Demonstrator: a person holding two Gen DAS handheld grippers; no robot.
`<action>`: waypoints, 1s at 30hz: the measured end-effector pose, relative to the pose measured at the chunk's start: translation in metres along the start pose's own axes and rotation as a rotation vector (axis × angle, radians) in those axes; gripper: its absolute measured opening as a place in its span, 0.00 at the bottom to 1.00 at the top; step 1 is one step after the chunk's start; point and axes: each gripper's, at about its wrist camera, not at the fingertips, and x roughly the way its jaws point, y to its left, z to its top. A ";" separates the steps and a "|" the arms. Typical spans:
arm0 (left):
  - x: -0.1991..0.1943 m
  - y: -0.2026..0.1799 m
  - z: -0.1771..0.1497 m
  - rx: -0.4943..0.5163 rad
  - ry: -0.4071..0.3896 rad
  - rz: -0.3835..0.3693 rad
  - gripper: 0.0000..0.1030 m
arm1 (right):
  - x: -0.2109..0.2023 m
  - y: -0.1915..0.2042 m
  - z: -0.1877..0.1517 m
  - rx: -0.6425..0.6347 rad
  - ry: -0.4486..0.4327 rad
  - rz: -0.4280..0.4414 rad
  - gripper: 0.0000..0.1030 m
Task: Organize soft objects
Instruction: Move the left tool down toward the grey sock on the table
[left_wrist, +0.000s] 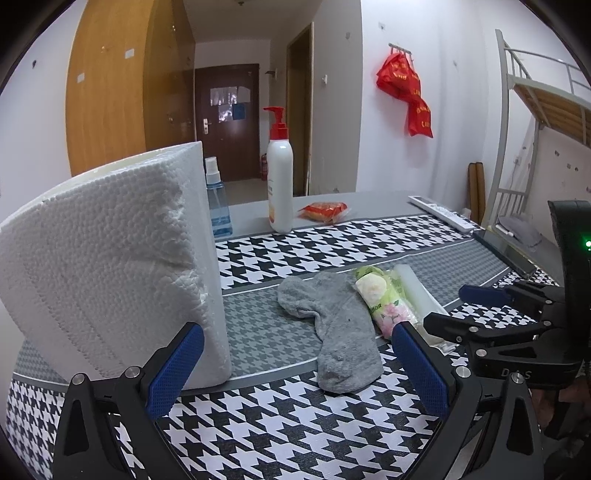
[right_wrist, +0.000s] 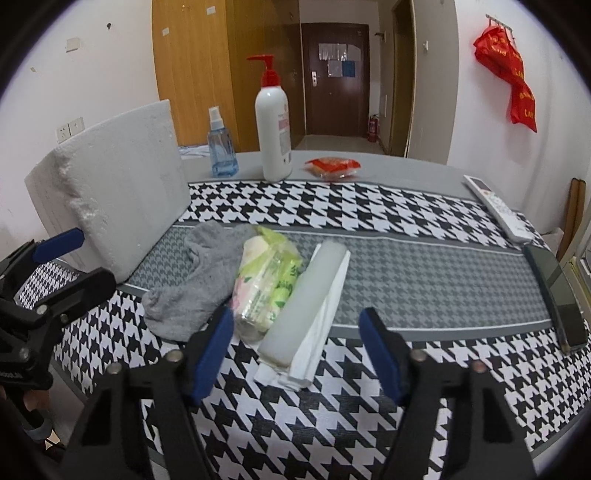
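Right gripper (right_wrist: 295, 354) hangs low over the bench (right_wrist: 424, 266), fingers (right_wrist: 212, 354) spread, pads touching nothing. The near end of the white foam strip (right_wrist: 306, 302) and the folded white paper (right_wrist: 321, 332) under it sit in the gap between them. Left gripper (left_wrist: 295, 369) is also released, nothing clamped; the toe of the grey sock (left_wrist: 332, 332) lies between its fingers.

Soft items sit in one cluster at bench centre on the grey houndstooth band: sock, then the floral tissue pack (right_wrist: 266, 284) touching it at 3 o'clock, then the foam strip at 3 o'clock of the pack (sock partly tucked under the pack).

White styrofoam block (right_wrist: 110, 206) stands on edge at 9 o'clock of the cluster. Pump bottle (right_wrist: 273, 122), blue spray bottle (right_wrist: 221, 147) and red snack packet (right_wrist: 332, 166) line the 12 o'clock edge. Remote (right_wrist: 498, 210) and phone (right_wrist: 557, 295) lie at 3 o'clock.
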 end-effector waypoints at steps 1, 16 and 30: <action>0.000 -0.001 0.000 0.002 0.001 -0.002 0.99 | 0.000 0.000 0.000 0.002 0.003 0.006 0.63; 0.004 -0.013 -0.002 0.017 0.018 -0.015 0.99 | 0.009 0.006 -0.008 -0.042 0.047 0.042 0.38; 0.009 -0.022 -0.002 0.033 0.036 -0.020 0.99 | 0.011 -0.005 -0.011 -0.004 0.062 0.090 0.26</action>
